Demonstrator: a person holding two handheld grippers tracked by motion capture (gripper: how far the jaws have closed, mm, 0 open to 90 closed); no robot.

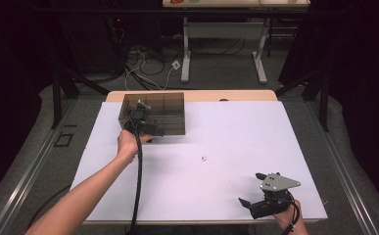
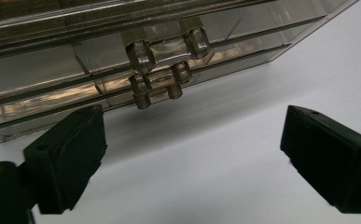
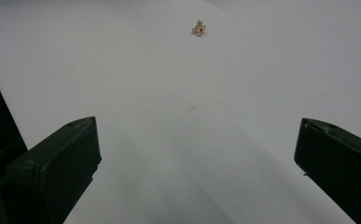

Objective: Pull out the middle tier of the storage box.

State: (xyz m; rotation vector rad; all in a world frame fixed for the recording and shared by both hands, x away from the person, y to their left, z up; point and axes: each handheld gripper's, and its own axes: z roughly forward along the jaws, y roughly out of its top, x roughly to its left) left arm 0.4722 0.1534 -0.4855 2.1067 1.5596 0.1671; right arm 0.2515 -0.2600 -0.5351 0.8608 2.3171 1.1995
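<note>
Left claw (image 1: 148,133) gapes, arm outstretched; right claw (image 1: 251,188) gapes, resting near.

Hand-held gripper (image 2: 192,156) facing a clear box latch

Its two black jaws stand wide apart over the white surface (image 2: 225,154), nothing between them; the smoky transparent box (image 2: 52,70) lies just beyond, latch (image 2: 162,65) toward the jaws.

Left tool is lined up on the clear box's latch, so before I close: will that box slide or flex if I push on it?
The clear plastic box looks thin-walled and light, so it may well slide on the smooth white table. Its walls look rigid rather than floppy. The small latch seems the likeliest part to give, so press gently with the left tool.
</note>
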